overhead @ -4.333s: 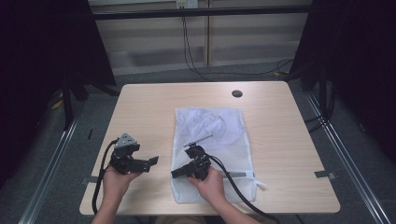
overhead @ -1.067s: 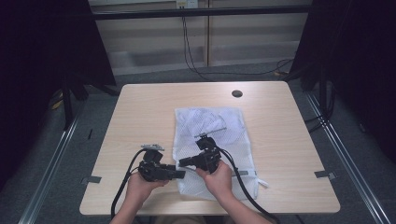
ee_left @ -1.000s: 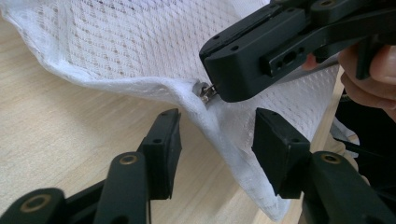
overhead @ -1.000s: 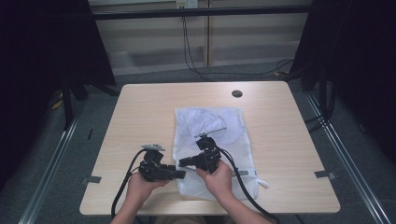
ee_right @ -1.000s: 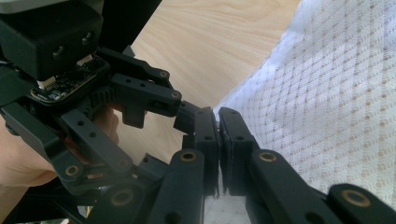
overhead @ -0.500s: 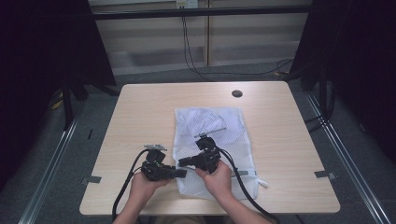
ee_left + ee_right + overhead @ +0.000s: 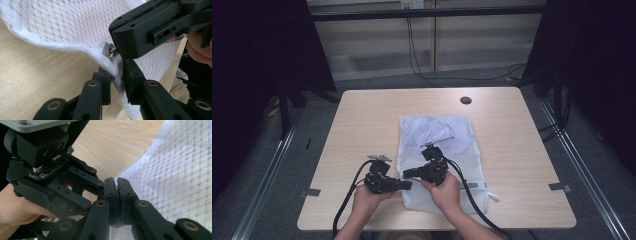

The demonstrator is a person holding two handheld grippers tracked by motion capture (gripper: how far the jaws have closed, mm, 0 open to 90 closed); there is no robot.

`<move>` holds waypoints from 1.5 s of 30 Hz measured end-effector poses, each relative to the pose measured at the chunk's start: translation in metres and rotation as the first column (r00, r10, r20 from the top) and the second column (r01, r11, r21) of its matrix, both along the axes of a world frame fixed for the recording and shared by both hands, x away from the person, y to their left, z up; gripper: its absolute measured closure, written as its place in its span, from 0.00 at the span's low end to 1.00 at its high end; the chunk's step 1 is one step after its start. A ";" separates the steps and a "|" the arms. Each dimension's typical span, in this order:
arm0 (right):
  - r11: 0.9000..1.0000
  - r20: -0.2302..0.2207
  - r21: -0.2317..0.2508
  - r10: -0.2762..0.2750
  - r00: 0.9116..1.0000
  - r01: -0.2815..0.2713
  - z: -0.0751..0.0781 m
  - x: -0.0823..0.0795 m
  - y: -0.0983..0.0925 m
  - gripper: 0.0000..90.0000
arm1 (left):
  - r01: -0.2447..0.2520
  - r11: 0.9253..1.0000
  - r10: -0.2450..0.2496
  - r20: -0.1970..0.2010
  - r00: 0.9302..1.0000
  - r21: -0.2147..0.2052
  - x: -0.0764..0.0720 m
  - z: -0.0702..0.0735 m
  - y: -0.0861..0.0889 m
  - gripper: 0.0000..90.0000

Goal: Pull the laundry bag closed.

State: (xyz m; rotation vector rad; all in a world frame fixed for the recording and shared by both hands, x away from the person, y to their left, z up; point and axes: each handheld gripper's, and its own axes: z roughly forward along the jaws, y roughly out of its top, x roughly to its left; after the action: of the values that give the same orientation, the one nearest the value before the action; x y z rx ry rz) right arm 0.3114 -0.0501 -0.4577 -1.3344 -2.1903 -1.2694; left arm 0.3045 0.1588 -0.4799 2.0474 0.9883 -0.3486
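Left gripper view, lower centre: left gripper (image 7: 116, 82) and right gripper (image 7: 117, 195) jaws both pinch the mesh bag's (image 7: 437, 135) edge.

One white mesh bag (image 7: 439, 150) lies at the centre of the high view, on one wooden table (image 7: 362, 120). Two grippers meet at the lower middle of that frame: one left gripper (image 7: 404, 185) and one right gripper (image 7: 408, 173), each held in one hand, so two hands, the left hand (image 7: 367, 197) and the right hand (image 7: 444, 192). Two black cables trail off the bottom edge. One dark round hole (image 7: 466, 100) sits in the tabletop at upper right. One metal zip pull (image 7: 111, 53) shows in the left gripper view, middle of frame
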 end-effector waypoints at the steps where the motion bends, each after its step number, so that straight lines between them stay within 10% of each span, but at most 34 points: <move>1: 1.000 0.001 0.000 0.001 1.000 -0.001 0.000 0.000 0.000 0.97 | -0.006 1.000 0.006 0.001 1.000 0.001 0.000 0.000 0.000 0.88; 45: 1.000 -0.012 -0.017 0.003 1.000 -0.003 -0.003 -0.001 -0.015 0.97 | -0.014 1.000 0.014 -0.023 1.000 -0.003 -0.001 0.005 0.005 0.98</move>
State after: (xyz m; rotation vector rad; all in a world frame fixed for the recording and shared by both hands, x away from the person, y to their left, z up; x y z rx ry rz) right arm 0.3102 -0.0649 -0.4602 -1.3413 -2.1991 -1.2405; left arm 0.3032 0.1639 -0.4748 2.0372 1.0146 -0.3669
